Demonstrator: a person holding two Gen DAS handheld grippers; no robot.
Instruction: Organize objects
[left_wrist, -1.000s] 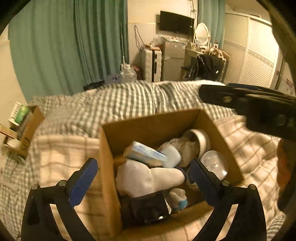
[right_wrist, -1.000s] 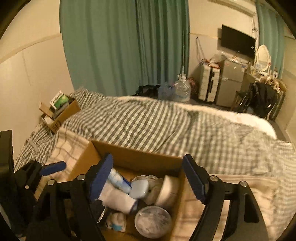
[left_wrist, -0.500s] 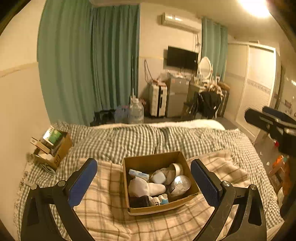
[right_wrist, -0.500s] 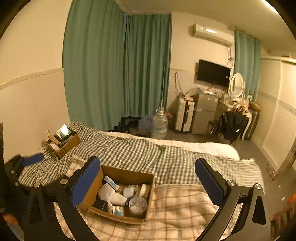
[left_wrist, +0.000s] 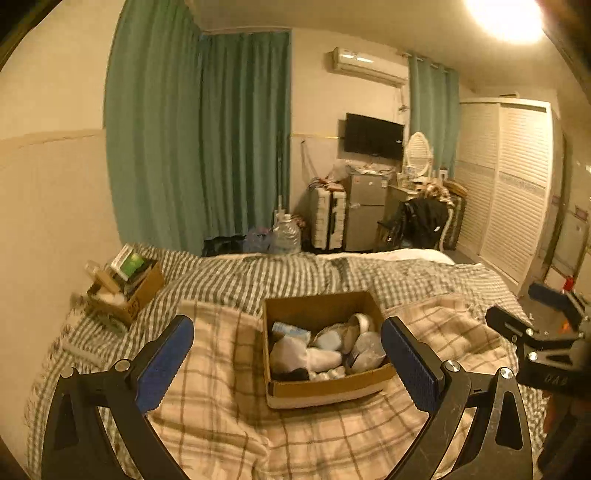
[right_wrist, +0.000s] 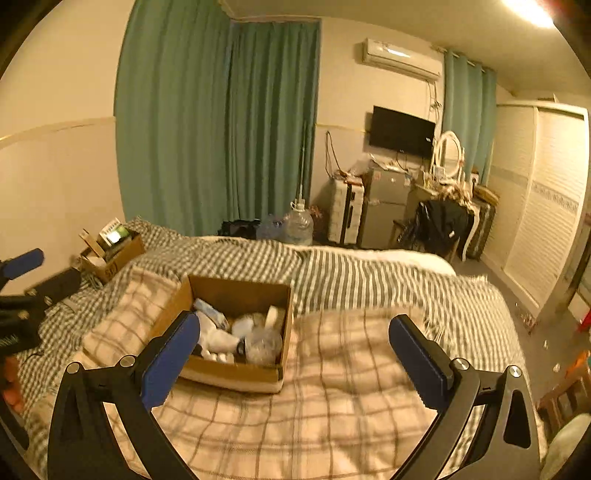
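The cardboard box (left_wrist: 325, 354) of loose items is seen on the checked blanket (left_wrist: 229, 417) on the bed, straight ahead of the left tongs (left_wrist: 286, 365), which are spread apart and empty. From the right tongs (right_wrist: 295, 363), likewise spread and empty, it lies ahead-left. The left is judged nearer.

From here I am seeing the near wall of the cardboard box (left_wrist: 325, 387) hiding the bottoms of the things inside, and the jumble of white things (left_wrist: 306, 356) is too small for me to name. My left gripper (left_wrist: 286, 365) is covering the box's right edge. The right gripper (left_wrist: 546, 332) is running off the picture's right side. The small box (right_wrist: 110, 254) near the bed's far left corner is blurring.
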